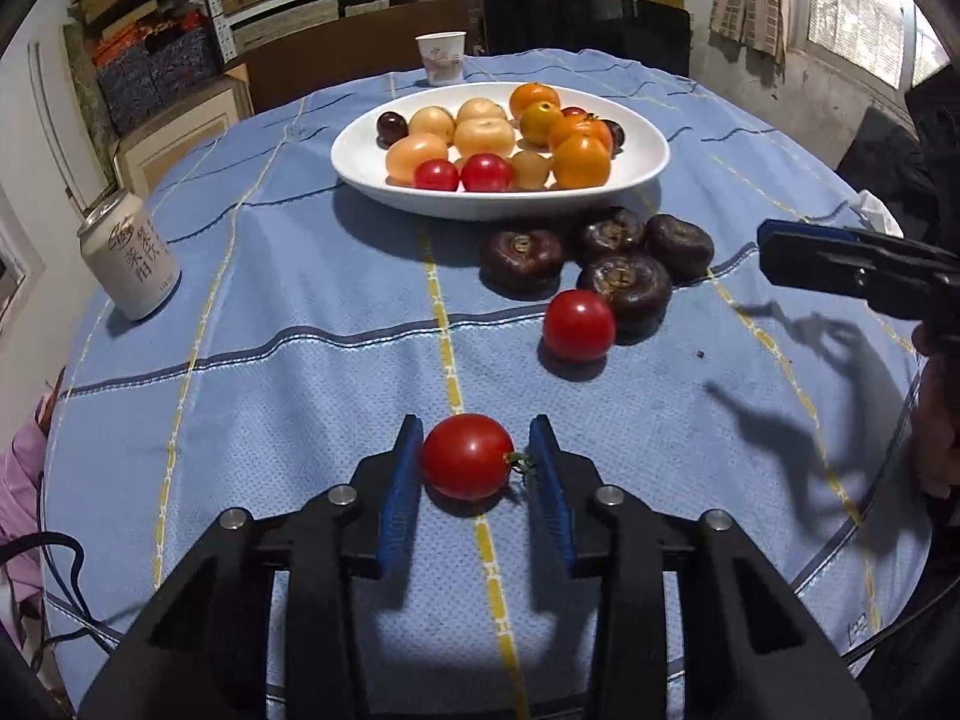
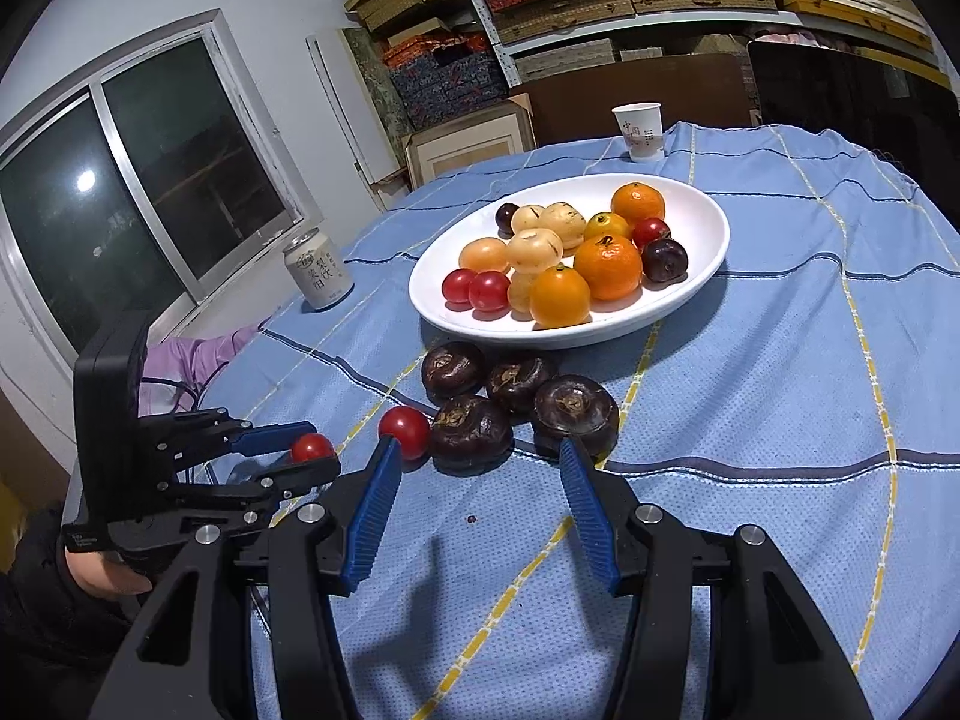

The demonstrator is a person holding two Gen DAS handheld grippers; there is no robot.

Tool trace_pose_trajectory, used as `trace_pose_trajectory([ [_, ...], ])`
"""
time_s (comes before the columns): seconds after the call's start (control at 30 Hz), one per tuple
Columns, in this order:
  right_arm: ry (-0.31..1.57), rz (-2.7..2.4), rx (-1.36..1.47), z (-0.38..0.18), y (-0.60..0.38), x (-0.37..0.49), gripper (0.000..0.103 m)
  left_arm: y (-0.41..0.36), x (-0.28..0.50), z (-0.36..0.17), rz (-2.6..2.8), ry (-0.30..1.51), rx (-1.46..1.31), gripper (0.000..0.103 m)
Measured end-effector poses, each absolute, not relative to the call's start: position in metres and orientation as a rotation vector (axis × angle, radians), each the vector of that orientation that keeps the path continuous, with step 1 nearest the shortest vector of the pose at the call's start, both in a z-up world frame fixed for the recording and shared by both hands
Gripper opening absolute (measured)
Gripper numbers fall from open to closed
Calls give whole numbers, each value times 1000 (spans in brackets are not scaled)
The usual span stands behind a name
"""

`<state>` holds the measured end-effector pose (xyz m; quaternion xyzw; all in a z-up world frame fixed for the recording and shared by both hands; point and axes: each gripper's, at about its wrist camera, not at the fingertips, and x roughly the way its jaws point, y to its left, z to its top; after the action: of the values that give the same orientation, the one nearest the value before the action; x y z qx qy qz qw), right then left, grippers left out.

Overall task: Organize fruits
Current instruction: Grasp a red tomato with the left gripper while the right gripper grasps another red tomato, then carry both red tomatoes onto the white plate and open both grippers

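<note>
A red cherry tomato (image 1: 467,456) lies on the blue cloth between the blue pads of my left gripper (image 1: 474,429), which is shut on it; its stem points at the right pad. The right wrist view shows the same grip (image 2: 312,447). A second loose tomato (image 1: 579,324) rests beside several dark water chestnuts (image 1: 630,285). Behind them stands the white oval plate (image 1: 651,150) with oranges, pale yellow fruits, red tomatoes and dark plums. My right gripper (image 2: 480,450) is held open above the cloth with nothing between its fingers, its tips just short of the chestnuts (image 2: 471,426).
A drink can (image 1: 129,255) stands near the table's left edge. A paper cup (image 1: 441,57) sits at the far edge behind the plate. Cables and a pink cloth hang off the left side. Shelves of boxes and a dark chair back stand beyond the round table.
</note>
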<state>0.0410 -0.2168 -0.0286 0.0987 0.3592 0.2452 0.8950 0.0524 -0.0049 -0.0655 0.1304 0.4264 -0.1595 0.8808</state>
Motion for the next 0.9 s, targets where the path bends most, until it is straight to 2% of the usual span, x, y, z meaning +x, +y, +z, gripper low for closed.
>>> trace_pose_trajectory([
  [0.07,744,508,196,-28,-215,41,55,-5,53,-66,-343,887,263,32],
  [0.37,739,554,-88,-9,-146,38,54,20,59,-60,-312,874,108,32],
  [0.43,765,583,-135,-10,-130,47,48,22,62,-61,-305,891,99,32],
  [0.47,778,593,-157,-12,-124,50,39,23,63,-62,-302,896,95,32],
  [0.5,795,600,-184,-15,-118,53,35,24,64,-63,-300,902,92,32],
  [0.63,840,610,-258,-27,-102,61,34,29,68,-64,-299,918,60,32],
  [0.9,797,559,-359,-28,-92,62,34,28,69,-65,-313,912,61,31],
])
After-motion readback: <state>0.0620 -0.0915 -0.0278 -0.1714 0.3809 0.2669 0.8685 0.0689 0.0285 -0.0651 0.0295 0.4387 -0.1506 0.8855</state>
